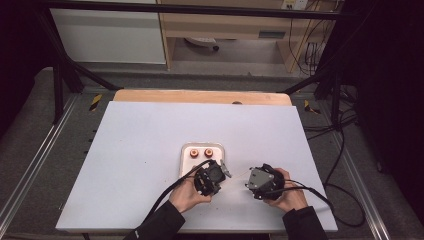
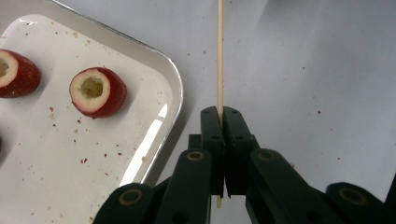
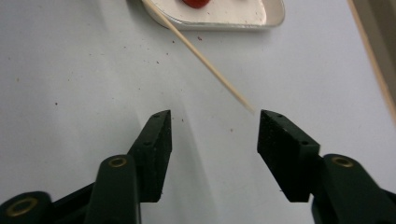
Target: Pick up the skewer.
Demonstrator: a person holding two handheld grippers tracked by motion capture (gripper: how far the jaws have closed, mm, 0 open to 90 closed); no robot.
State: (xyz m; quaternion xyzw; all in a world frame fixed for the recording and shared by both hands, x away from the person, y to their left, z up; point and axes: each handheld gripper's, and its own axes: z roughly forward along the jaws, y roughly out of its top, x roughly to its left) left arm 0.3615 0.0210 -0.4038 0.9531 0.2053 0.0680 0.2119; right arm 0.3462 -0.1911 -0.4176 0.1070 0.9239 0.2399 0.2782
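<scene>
Pinching a wooden skewer (image 2: 219, 56) in the left gripper (image 2: 223, 116), tip between the right gripper's (image 3: 214, 123) spread jaws.

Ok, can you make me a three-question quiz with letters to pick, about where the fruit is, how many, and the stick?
1. Where do the red fruit pieces lie?
A. on the tray
B. on the wooden board
C. on the floor

2. How many fruit pieces show in the high view?
A. two
B. five
C. none

3. What holds the wooden skewer?
A. the right gripper
B. the left gripper
C. nothing

Answers: 1 A, they sit inside the tray's rim. 2 A, a pair lies side by side. 3 B, its jaws are shut on the skewer, while the right jaws stand open.
</scene>
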